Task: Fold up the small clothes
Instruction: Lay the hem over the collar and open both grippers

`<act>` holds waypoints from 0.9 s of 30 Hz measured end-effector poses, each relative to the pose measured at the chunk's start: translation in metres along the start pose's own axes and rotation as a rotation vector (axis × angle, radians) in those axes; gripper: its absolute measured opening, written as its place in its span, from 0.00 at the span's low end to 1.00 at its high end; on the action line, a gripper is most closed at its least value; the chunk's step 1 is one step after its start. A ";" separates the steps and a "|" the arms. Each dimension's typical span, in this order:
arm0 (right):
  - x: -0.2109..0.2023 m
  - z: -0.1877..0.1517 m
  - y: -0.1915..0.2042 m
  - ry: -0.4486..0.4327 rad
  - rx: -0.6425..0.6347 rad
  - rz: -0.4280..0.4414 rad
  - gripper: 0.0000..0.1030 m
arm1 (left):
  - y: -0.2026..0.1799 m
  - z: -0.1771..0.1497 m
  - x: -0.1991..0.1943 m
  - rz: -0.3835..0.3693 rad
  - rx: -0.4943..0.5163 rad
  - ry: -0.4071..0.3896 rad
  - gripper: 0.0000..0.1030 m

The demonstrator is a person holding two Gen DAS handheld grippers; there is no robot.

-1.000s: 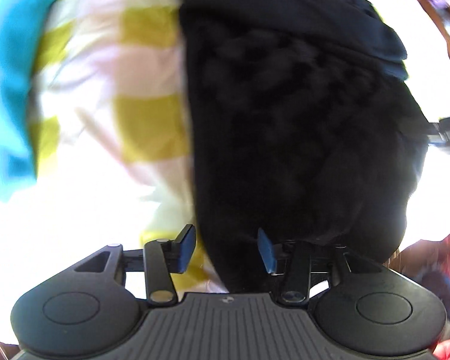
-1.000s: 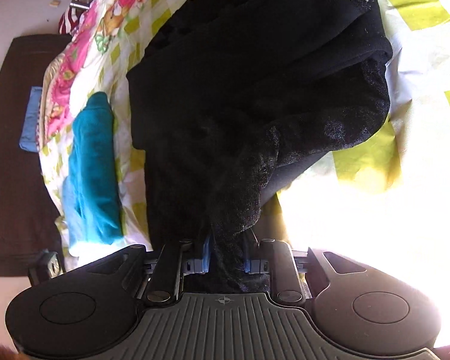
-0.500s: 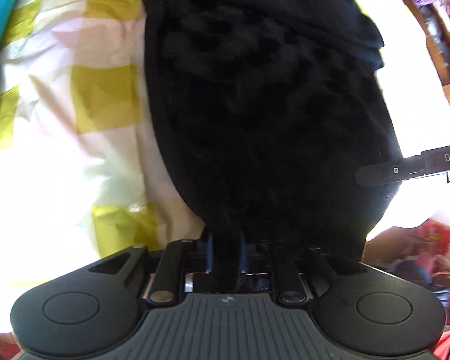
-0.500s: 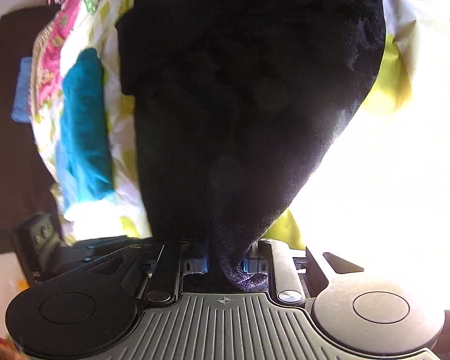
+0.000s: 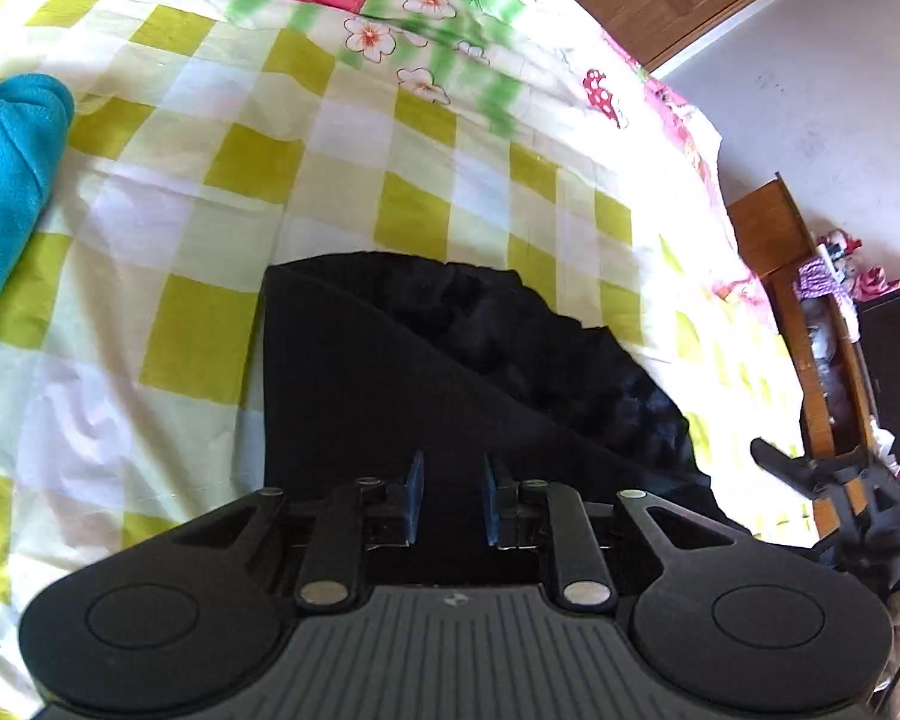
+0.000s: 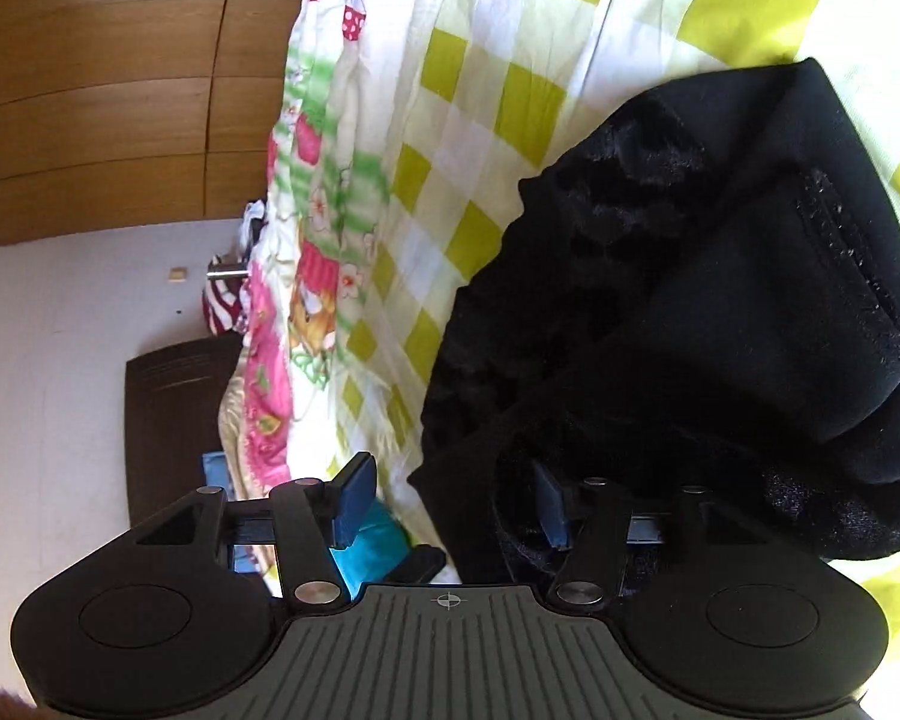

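Black garment [image 5: 426, 372] lying folded on a yellow-and-white checked bedsheet [image 5: 222, 192].
One teal garment [image 5: 6, 180] lies at the far left edge; wooden furniture [image 5: 810, 324] stands right of the bed. Left gripper [image 5: 452, 501] hovers over the black cloth's near edge, jaws parted and gripping nothing. Right gripper [image 6: 450, 501] is spread wide, released, its right pad [image 6: 551, 501] half hidden by a black fold.
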State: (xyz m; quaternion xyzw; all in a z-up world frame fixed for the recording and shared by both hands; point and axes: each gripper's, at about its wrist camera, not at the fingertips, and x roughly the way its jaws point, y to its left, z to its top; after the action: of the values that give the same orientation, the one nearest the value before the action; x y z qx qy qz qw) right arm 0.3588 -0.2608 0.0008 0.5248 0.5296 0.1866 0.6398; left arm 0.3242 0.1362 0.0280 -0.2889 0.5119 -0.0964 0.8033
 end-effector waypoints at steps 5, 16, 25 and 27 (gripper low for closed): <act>-0.009 -0.018 -0.001 0.037 -0.128 -0.133 0.55 | -0.007 -0.058 -0.014 0.132 0.165 0.114 0.40; 0.007 -0.045 0.008 0.238 -0.490 -0.339 0.55 | -0.019 -0.168 0.016 0.043 0.057 0.347 0.56; -0.007 -0.041 0.013 0.331 -0.315 -0.230 0.20 | -0.017 -0.160 -0.010 -0.047 -0.102 0.290 0.23; -0.013 -0.039 0.021 0.325 -0.244 -0.137 0.19 | -0.026 -0.137 -0.026 -0.098 -0.099 0.211 0.23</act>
State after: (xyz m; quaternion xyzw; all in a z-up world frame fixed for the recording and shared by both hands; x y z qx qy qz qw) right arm 0.3269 -0.2445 0.0293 0.3693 0.6337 0.2872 0.6160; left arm 0.1957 0.0764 0.0205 -0.3412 0.5831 -0.1398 0.7239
